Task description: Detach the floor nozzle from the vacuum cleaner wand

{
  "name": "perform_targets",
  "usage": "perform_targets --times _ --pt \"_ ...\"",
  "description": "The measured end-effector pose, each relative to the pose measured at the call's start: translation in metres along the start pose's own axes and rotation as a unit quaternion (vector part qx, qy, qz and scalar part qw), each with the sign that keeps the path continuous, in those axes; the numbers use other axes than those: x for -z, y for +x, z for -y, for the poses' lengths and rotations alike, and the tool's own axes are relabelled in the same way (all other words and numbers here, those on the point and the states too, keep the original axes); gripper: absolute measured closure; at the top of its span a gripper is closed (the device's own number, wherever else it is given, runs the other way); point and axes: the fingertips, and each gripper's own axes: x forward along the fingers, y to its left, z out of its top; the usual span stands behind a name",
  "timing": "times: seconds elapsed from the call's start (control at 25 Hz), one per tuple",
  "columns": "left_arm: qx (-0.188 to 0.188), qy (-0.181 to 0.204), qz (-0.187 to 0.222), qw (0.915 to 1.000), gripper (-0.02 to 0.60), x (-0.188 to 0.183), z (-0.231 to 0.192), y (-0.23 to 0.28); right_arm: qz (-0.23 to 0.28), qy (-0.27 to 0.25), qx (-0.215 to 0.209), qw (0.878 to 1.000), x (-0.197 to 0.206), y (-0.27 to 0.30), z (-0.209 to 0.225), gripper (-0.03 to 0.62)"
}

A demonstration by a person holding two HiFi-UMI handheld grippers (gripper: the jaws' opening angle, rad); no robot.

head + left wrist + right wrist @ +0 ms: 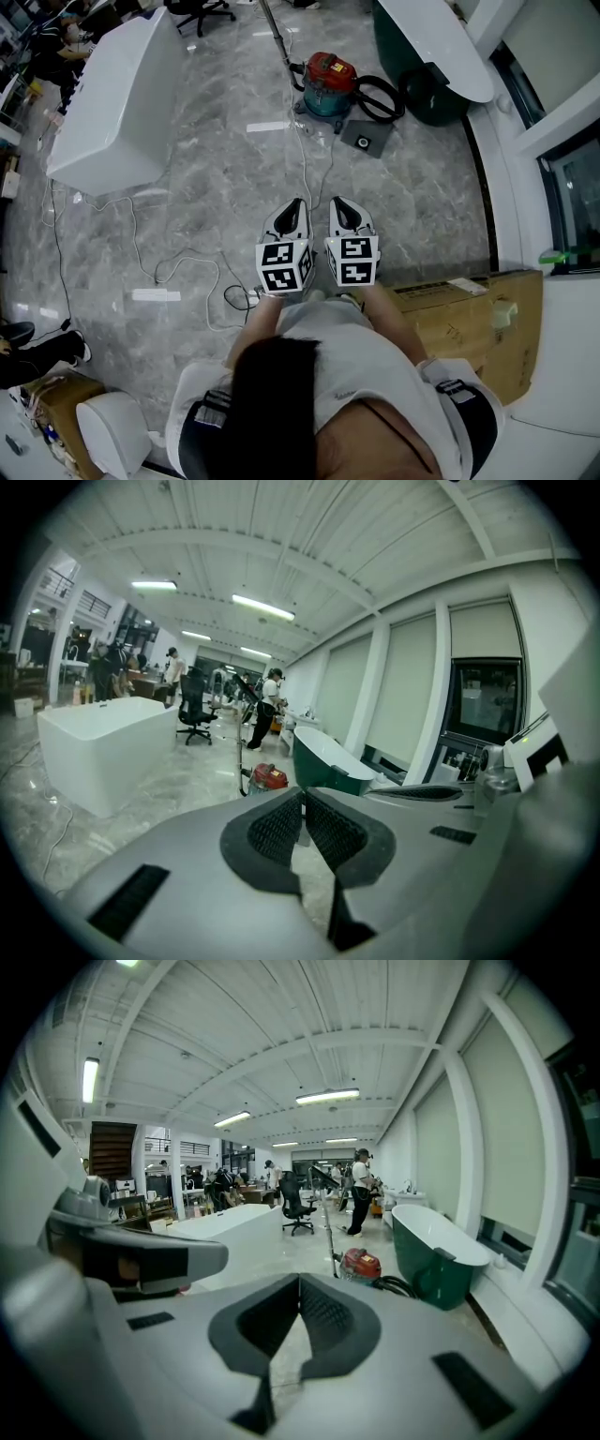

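The vacuum cleaner, a red-topped canister (328, 82) on a teal base, stands on the grey marble floor well ahead of me. It also shows in the left gripper view (270, 777) and the right gripper view (361, 1264). Its thin wand (277, 36) leans up and away from the canister's left side; the nozzle end is too small to make out. A black hose (380, 98) loops to the canister's right. My left gripper (289, 216) and right gripper (349, 214) are held side by side at waist height, far short of the vacuum. Both are shut and empty.
A white bathtub (122, 94) stands at the left and a dark green one (422, 56) at the right rear. A dark flat square piece (364, 141) lies beside the vacuum. Cables (187, 272) trail over the floor. A cardboard box (473, 323) sits at my right. People stand far back.
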Motion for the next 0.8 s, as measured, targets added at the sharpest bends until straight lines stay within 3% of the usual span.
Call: perform_targets --times 0.8 --pt "0.007 0.004 0.008 0.9999 0.566 -0.069 -0.080 0.091 -0.004 0.002 0.011 1.000 -0.065 0.123 0.001 0.579"
